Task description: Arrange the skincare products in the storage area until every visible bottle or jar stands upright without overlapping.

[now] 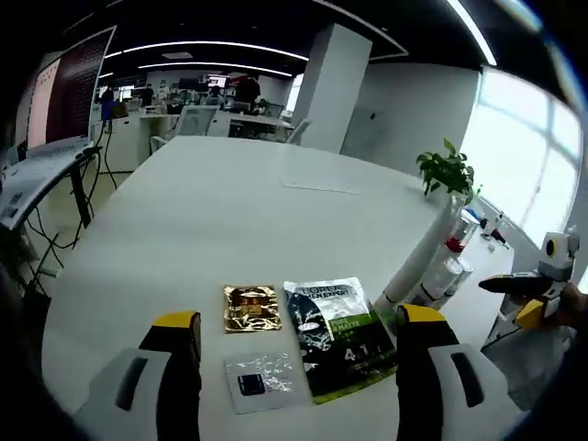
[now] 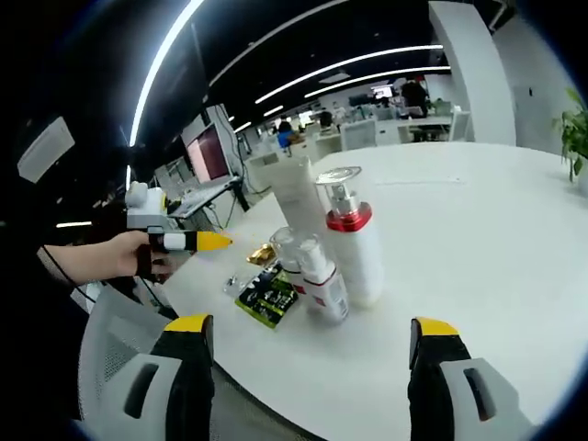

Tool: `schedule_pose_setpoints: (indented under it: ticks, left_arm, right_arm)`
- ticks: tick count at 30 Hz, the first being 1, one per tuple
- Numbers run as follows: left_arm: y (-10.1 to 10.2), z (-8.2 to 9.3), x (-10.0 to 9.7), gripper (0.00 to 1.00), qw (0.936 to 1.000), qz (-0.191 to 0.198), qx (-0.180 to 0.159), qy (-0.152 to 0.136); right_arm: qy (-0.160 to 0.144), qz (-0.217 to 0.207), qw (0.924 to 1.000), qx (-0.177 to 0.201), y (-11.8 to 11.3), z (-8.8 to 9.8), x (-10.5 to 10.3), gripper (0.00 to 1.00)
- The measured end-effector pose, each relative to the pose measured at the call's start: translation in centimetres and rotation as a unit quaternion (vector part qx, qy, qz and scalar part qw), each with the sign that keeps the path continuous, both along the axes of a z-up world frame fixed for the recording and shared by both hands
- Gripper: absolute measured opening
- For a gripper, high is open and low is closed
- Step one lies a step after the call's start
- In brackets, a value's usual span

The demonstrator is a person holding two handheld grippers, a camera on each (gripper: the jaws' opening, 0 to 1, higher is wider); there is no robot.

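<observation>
Several skincare bottles stand upright in a tight cluster on the white table (image 2: 478,230): a tall white bottle with a red collar (image 2: 354,243), a white tube (image 2: 299,197) behind it, and two small bottles (image 2: 322,276) in front. In the left gripper view the same cluster (image 1: 441,266) stands at the table's right edge. A dark green sachet (image 1: 338,335), a gold sachet (image 1: 251,308) and a small clear packet (image 1: 260,379) lie flat between my left jaws. My left gripper (image 1: 299,319) is open above them. My right gripper (image 2: 310,326) is open, short of the bottles.
A potted plant (image 1: 447,172) stands at the table's far right edge. A grey mesh chair (image 2: 119,349) sits below the table edge near my right gripper. A hand holds the left gripper (image 2: 197,242) beside the sachets (image 2: 269,296). Desks and monitors fill the background.
</observation>
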State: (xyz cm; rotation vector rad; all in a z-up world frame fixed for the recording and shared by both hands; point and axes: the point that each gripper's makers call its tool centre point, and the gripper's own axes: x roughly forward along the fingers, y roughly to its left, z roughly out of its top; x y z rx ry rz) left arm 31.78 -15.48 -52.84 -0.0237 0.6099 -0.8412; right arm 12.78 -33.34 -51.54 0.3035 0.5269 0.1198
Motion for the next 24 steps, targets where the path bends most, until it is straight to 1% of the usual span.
schedule_pose_setpoints:
  ticks: [3, 4, 6, 9, 10, 12, 15, 17, 19, 22, 24]
  left_arm:
    - [0.0, 1.0, -1.2, 0.89, 0.9996, -0.022, -0.008, -0.018]
    - [-0.1, 1.5, -1.7, 0.91, 0.999, -0.032, -0.015, -0.027]
    - [-0.3, 2.1, -2.7, 0.95, 0.998, -0.043, -0.03, -0.034]
    - [0.0, 2.1, -3.2, 0.96, 0.9974, -0.05, -0.035, -0.04]
    - [-0.2, 2.2, -3.6, 0.97, 0.9966, -0.057, -0.039, -0.046]
    - [-0.3, 2.1, -4.1, 0.98, 0.9959, -0.064, -0.042, -0.048]
    - [-0.5, 2.3, -4.6, 0.99, 0.995, -0.073, -0.041, -0.054]
    - [-0.8, 2.8, -4.7, 0.99, 0.9934, -0.086, -0.038, -0.066]
    - [-0.8, 2.9, -4.7, 0.99, 0.992, -0.096, -0.035, -0.075]
    - [-0.5, 3.3, -5.1, 0.99, 0.9902, -0.109, -0.034, -0.081]
    - [-0.4, 3.3, -5.2, 0.99, 0.9897, -0.112, -0.035, -0.081]
  right_arm:
    - [-0.004, -0.004, 1.0, 0.004, -0.1, 0.2, 0.0, 0.93]
    - [-0.006, -0.005, 1.0, 0.006, -0.1, 0.2, 0.0, 0.93]
    - [-0.008, -0.005, 0.9999, 0.008, -0.2, 0.3, 0.1, 0.93]
    - [-0.009, -0.005, 0.9999, 0.007, -0.1, 0.4, 0.1, 0.93]
    - [-0.01, -0.005, 0.9999, 0.006, -0.1, 0.4, 0.1, 0.93]
    - [-0.011, -0.006, 0.9999, 0.006, -0.2, 0.4, 0.1, 0.93]
    - [-0.012, -0.007, 0.9999, 0.007, -0.1, 0.6, 0.0, 0.93]
    - [-0.012, -0.007, 0.9999, 0.005, -0.2, 0.5, 0.0, 0.93]
    - [-0.013, -0.008, 0.9999, 0.005, -0.1, 0.7, 0.0, 0.93]
    - [-0.015, -0.01, 0.9998, 0.005, -0.2, 0.7, 0.0, 0.93]
    - [-0.016, -0.012, 0.9998, 0.004, -0.3, 0.7, 0.1, 0.94]
